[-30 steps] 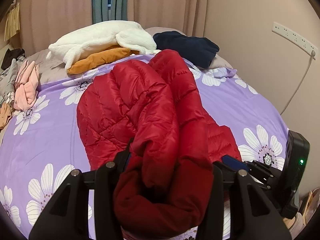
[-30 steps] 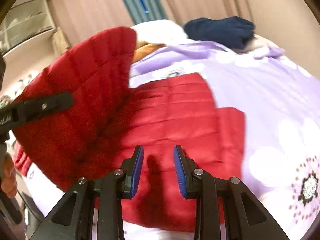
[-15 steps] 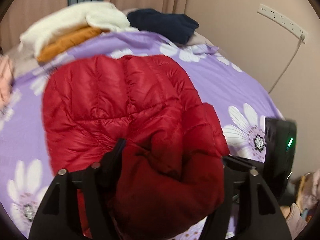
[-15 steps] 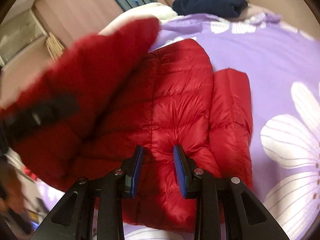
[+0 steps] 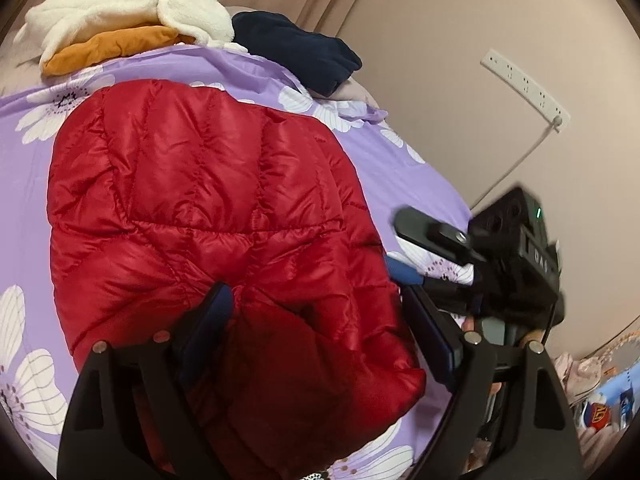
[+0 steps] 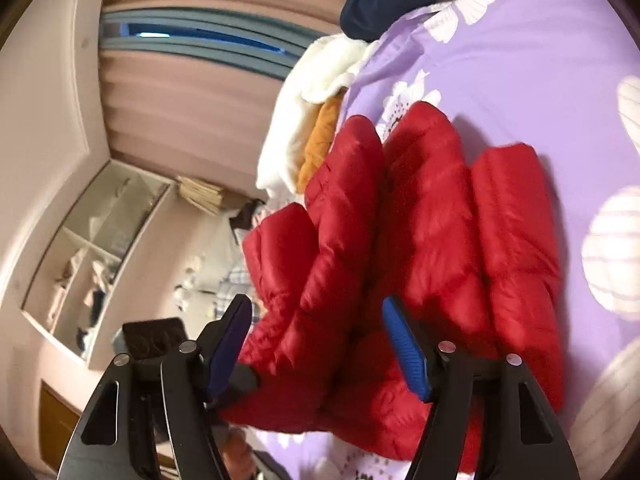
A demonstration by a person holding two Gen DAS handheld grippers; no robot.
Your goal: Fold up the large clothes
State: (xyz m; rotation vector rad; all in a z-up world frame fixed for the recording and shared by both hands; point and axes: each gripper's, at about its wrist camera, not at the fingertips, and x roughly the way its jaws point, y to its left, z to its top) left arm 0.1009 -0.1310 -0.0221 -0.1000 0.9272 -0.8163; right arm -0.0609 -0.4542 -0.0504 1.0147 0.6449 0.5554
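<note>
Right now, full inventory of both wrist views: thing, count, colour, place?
Quilted puffer jacket: 1, red, folded on the bed's middle, near end between the left gripper's fingers.
Floral bedsheet: 1, purple with white flowers, under the jacket.
Fleece garment: 1, cream, far end of the bed.
Folded garment: 1, mustard-orange, under the fleece.
Dark garment: 1, navy, far right.
Power strip: 1, white, on the wall.
Left gripper: black, open around the jacket.
Right gripper: black, blue pads, open.

red jacket [image 5: 208, 200]: glossy quilted cloth | bedsheet [image 5: 24, 184]: smooth matt cloth
</note>
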